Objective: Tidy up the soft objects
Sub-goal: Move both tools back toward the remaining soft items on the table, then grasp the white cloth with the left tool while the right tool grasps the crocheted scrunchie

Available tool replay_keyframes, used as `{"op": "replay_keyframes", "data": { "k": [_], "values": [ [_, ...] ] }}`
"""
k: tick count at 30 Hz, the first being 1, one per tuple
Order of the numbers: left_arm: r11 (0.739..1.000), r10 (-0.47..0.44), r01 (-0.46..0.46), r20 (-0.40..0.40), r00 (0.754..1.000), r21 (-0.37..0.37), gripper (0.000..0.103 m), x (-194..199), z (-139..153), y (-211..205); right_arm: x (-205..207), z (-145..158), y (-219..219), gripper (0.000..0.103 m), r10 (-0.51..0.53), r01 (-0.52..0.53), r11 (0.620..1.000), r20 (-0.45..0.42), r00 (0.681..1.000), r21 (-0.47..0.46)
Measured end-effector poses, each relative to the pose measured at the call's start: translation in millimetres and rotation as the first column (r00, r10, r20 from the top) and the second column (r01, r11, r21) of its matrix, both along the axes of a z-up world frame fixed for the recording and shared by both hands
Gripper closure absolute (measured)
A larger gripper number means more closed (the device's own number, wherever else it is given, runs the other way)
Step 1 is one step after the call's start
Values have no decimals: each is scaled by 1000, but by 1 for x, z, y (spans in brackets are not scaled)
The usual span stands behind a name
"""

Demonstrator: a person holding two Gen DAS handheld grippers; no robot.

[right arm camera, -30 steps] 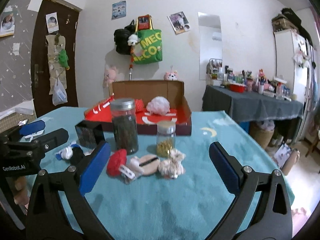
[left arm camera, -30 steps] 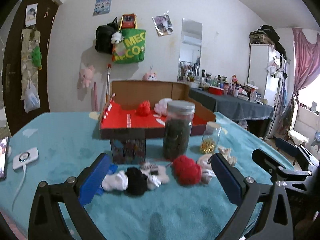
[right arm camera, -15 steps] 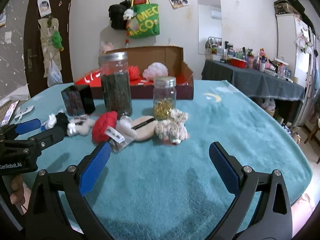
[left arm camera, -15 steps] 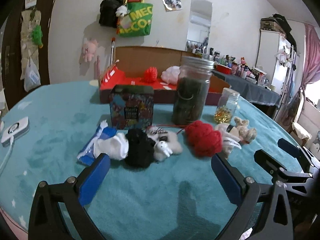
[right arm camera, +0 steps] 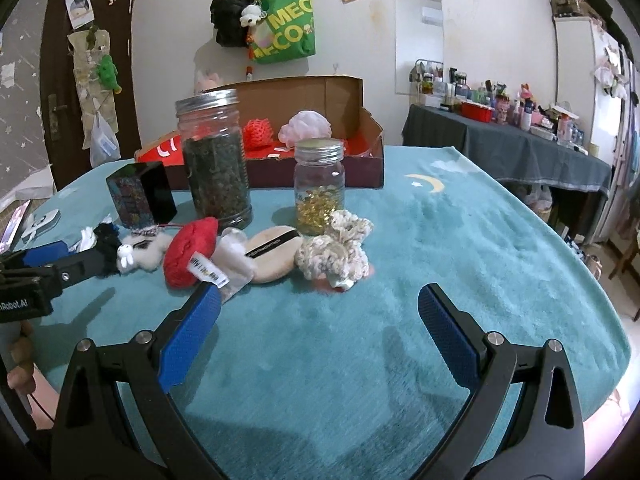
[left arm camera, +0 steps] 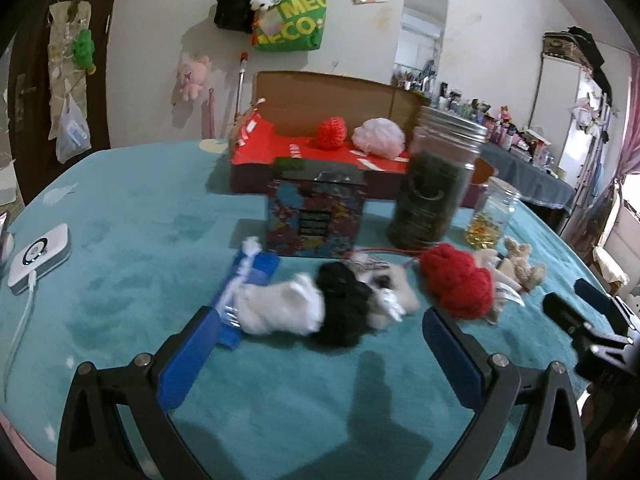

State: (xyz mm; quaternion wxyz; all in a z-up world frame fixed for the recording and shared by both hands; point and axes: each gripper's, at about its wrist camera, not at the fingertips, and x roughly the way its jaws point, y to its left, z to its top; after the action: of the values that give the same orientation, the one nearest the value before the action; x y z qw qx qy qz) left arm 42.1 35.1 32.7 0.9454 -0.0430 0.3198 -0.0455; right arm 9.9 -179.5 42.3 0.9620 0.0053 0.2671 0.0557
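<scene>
Soft items lie in a row on the teal cloth: a white fluffy piece (left arm camera: 280, 312), a black scrunchie (left arm camera: 344, 304), a small white plush (left arm camera: 390, 294), a red knit piece (left arm camera: 458, 282), a round beige puff (right arm camera: 270, 254) and a cream crochet scrunchie (right arm camera: 334, 254). The red-lined cardboard box (left arm camera: 320, 160) behind holds a red knit ball (left arm camera: 332, 132) and a pink pouf (left arm camera: 378, 136). My left gripper (left arm camera: 320, 344) is open and empty, just short of the white piece and black scrunchie. My right gripper (right arm camera: 320, 324) is open and empty, in front of the crochet scrunchie.
A tall jar of dark leaves (right arm camera: 216, 164), a small jar of gold capsules (right arm camera: 320, 184) and a patterned tin (left arm camera: 316, 216) stand between the soft items and the box. A blue packet (left arm camera: 248, 276) lies by the white piece. A white device (left arm camera: 38, 256) sits far left.
Both grippers have moved forward and lower toward the row of soft items, which look larger now. Both stayed open and nothing was taken hold of.
</scene>
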Motion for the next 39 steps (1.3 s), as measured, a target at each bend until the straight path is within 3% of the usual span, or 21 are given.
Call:
{"op": "replay_keyframes", "data": {
  "k": [11, 16, 22, 27, 29, 32, 36, 38, 39],
  "values": [
    [999, 44, -43, -45, 998, 27, 0, 21, 17, 45, 39, 8, -22, 2, -32, 34, 999, -88, 996, 27],
    [999, -29, 32, -92, 995, 32, 0, 29, 18, 52, 49, 10, -28, 2, -6, 13, 998, -118, 993, 60],
    [988, -133, 139, -86, 987, 63, 3, 20, 14, 41, 58, 10, -37, 2, 51, -28, 989, -157, 986, 143],
    [977, -189, 196, -88, 978, 79, 20, 23, 12, 33, 69, 5, -44, 4, 79, -32, 974, -208, 975, 223],
    [971, -214, 222, -90, 973, 86, 24, 24, 11, 30, 73, 2, -46, 17, 86, -29, 969, -226, 970, 247],
    [960, -250, 259, -89, 964, 105, 34, 25, 11, 25, 78, -5, -48, 30, 105, -25, 956, -262, 959, 293],
    [948, -291, 303, -117, 949, 95, 67, 31, 5, 24, 83, -10, -50, 44, 138, -38, 941, -277, 951, 337],
    [947, -300, 310, -116, 947, 82, 73, 31, 3, 26, 85, -13, -47, 67, 182, -65, 927, -293, 938, 369],
    [947, -302, 312, -117, 946, 81, 78, 32, 3, 27, 84, -12, -45, 68, 184, -72, 931, -290, 939, 358]
  ]
}}
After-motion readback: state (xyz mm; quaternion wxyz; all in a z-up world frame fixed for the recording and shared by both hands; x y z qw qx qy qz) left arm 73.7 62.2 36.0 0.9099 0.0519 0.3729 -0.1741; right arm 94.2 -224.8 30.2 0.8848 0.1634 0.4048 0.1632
